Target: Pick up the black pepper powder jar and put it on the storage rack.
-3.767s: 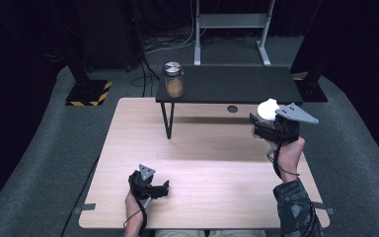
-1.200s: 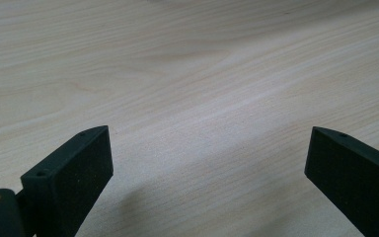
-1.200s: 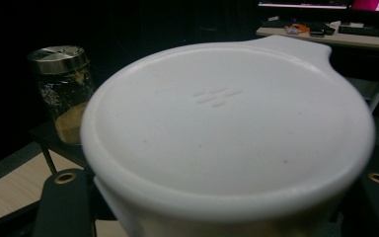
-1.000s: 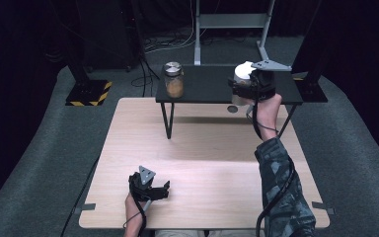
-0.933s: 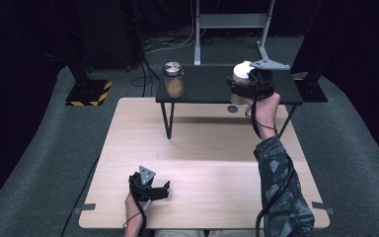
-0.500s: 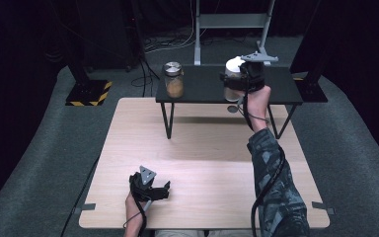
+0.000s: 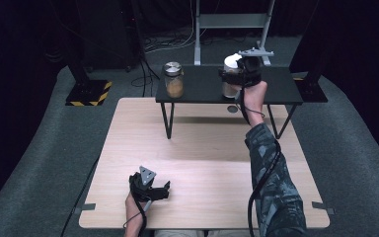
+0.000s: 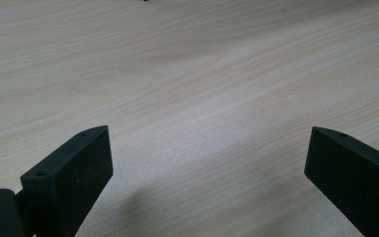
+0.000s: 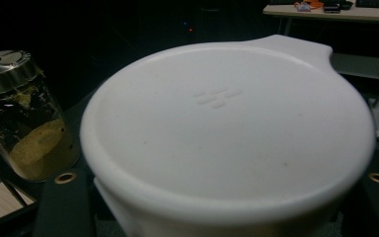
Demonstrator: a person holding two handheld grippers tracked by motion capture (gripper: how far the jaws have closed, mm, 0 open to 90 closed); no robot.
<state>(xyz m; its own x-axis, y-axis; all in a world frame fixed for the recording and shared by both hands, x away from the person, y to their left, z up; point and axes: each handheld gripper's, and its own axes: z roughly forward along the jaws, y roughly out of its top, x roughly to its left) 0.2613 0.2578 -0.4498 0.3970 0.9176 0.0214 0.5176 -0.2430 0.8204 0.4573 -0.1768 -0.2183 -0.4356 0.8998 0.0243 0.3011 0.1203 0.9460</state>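
Note:
A jar with a white lid [image 7: 232, 63] is at the black shelf [image 7: 202, 91], right of its middle. My right gripper [image 7: 235, 75] is shut on it from the near side. In the right gripper view the white lid [image 9: 227, 133] sits between the two jaws. I cannot tell whether the jar's base touches the shelf. A glass jar with a metal lid [image 7: 173, 79] and yellowish powder stands at the shelf's left part, also the glass jar [image 9: 24, 118] at left in the right gripper view. My left gripper [image 7: 163, 190] lies open on the wooden table [image 7: 202, 148], with nothing between its jaws [image 8: 209, 177].
The shelf stands on thin black legs [image 7: 167, 118] over the table's far edge. A small dark round spot [image 7: 233, 108] marks the table under the shelf. Grey carpet surrounds the table, and a metal stand [image 7: 229, 19] rises behind the shelf.
My right hand has carried the white-lidded jar leftward and farther away along the shelf, closer to the glass jar. The left gripper has stayed where it was.

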